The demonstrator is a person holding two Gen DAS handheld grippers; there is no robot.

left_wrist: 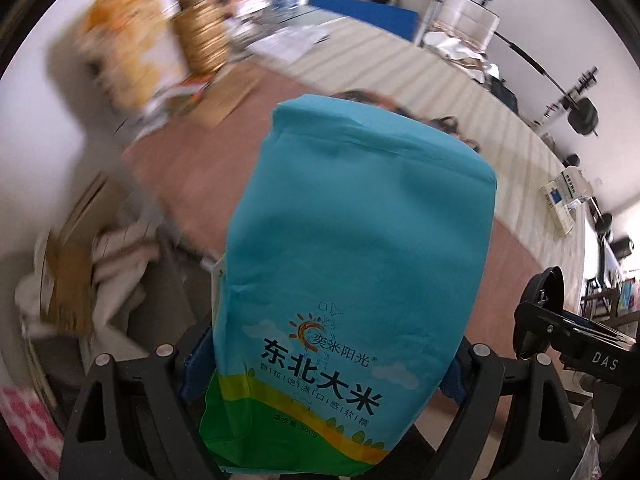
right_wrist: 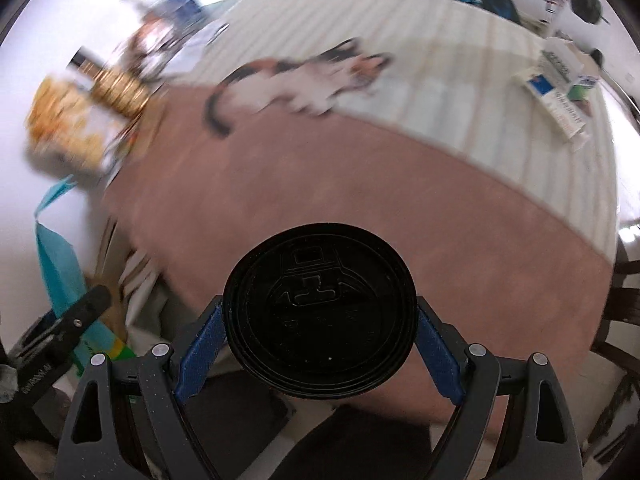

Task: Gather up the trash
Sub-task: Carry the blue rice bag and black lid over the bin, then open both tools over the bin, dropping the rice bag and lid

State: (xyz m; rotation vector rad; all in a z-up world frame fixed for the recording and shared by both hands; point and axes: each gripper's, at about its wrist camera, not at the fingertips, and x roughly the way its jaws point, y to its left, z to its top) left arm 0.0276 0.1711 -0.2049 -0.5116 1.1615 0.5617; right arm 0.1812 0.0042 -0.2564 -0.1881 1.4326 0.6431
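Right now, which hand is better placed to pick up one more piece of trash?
Neither. The left gripper is shut on the rice bag, and the right gripper is shut on the black lid. Both must drop their loads first.

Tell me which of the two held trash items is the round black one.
The black cup lid, clamped between the right gripper pads. The other item, in the left gripper, is a teal rice bag, tall and printed, not round.
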